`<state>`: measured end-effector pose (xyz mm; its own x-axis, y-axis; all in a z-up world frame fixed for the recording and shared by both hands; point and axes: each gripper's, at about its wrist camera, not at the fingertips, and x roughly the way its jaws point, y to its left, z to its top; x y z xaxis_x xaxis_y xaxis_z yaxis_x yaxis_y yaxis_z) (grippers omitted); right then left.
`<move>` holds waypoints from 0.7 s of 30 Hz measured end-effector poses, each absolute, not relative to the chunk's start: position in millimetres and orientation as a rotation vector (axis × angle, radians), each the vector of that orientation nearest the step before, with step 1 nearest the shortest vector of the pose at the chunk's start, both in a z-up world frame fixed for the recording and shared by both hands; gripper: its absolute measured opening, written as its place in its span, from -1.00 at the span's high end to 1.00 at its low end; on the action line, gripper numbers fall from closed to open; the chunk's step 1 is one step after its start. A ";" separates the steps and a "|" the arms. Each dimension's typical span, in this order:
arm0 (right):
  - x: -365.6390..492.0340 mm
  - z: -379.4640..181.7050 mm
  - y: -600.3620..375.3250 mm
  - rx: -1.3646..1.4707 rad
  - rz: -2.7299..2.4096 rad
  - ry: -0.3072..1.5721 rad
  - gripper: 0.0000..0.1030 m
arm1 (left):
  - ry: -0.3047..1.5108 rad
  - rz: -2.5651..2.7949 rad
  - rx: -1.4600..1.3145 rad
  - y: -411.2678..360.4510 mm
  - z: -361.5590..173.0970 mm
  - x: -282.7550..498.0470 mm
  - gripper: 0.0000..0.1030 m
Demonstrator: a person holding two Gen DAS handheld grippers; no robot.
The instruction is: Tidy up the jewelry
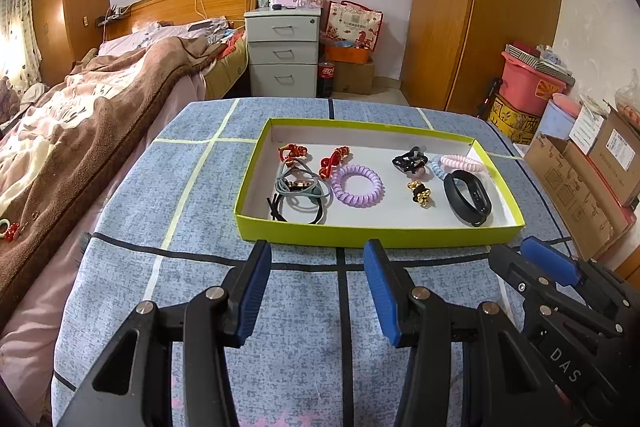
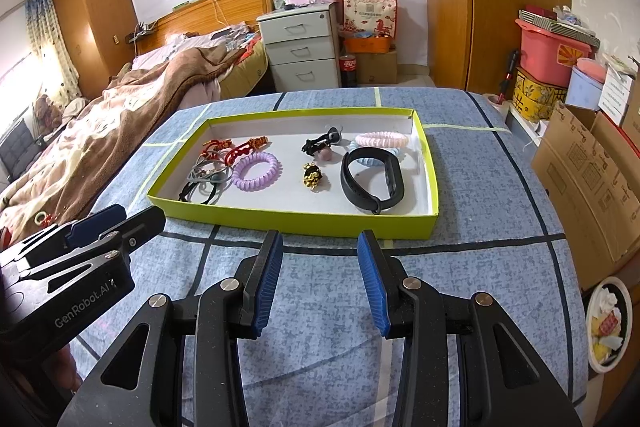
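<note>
Jewelry sits gathered in a shallow green tray (image 1: 376, 235) on the cloth-covered desk (image 1: 280, 307), with every piece inside the tray walls and nothing loose on the cloth near it. Far left in the tray lie two red knotted charms (image 1: 294, 151), with a tangle of grey and black hair ties (image 1: 300, 193) just nearer. A purple coil tie (image 1: 357, 185) lies toward the middle. Right of that come a small black clip (image 1: 409, 159), a gold and black bead cluster (image 1: 420, 193), pink and pale blue coil ties (image 1: 460, 163) touching each other at the far right, and a black wristband (image 1: 467, 197) near the right wall.

Both claws hang short of the tray's near wall. The left claw (image 1: 318, 291) stands released with nothing between its blue pads (image 1: 256, 291), and the right claw (image 2: 320, 283) is likewise released and empty, a little narrower.

Judging from this, the task is either at its very start or finished; with no second container in view, I cannot tell which. If sorting is ahead, the next move calls for reaching over the near wall and picking one piece cleanly. The wristband or purple coil looks easiest; the tangled ties may drag neighbours along.
</note>
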<state>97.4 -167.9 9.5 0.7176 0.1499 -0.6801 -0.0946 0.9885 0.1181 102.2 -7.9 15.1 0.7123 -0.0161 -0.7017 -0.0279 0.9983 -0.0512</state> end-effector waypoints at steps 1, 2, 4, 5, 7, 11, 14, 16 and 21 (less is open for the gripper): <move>97.2 9.4 -168.4 0.077 0.136 0.759 0.22 | 0.779 0.007 -0.057 -8.1 14.9 102.1 0.03; 96.7 9.1 -168.0 0.077 0.135 0.760 0.22 | 0.780 0.007 -0.059 -7.9 14.9 102.4 0.03; 96.9 9.6 -168.3 0.078 0.134 0.759 0.22 | 0.779 0.007 -0.062 -7.6 15.4 101.9 0.03; 96.4 9.3 -168.0 0.079 0.132 0.760 0.22 | 0.779 0.008 -0.061 -7.3 15.3 102.2 0.03; 96.0 8.4 -167.7 0.079 0.130 0.761 0.22 | 0.778 0.007 -0.062 -7.4 15.2 102.1 0.03; 95.6 7.9 -167.2 0.077 0.132 0.760 0.22 | 0.781 0.007 -0.062 -6.7 16.0 102.6 0.03; 96.5 7.9 -167.8 0.077 0.133 0.763 0.22 | 0.783 0.008 -0.063 -5.8 15.9 103.0 0.03; 96.7 8.2 -168.6 0.077 0.133 0.764 0.22 | 0.787 0.007 -0.065 -5.3 16.0 103.6 0.03; 96.8 8.0 -168.5 0.077 0.133 0.765 0.22 | 0.788 0.005 -0.070 -4.0 14.5 103.9 0.03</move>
<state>96.8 -168.5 8.0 0.7136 0.1477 -0.6848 -0.0914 0.9888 0.1180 103.9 -4.0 14.5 0.7055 -0.0216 -0.7084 -0.0310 0.9976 -0.0613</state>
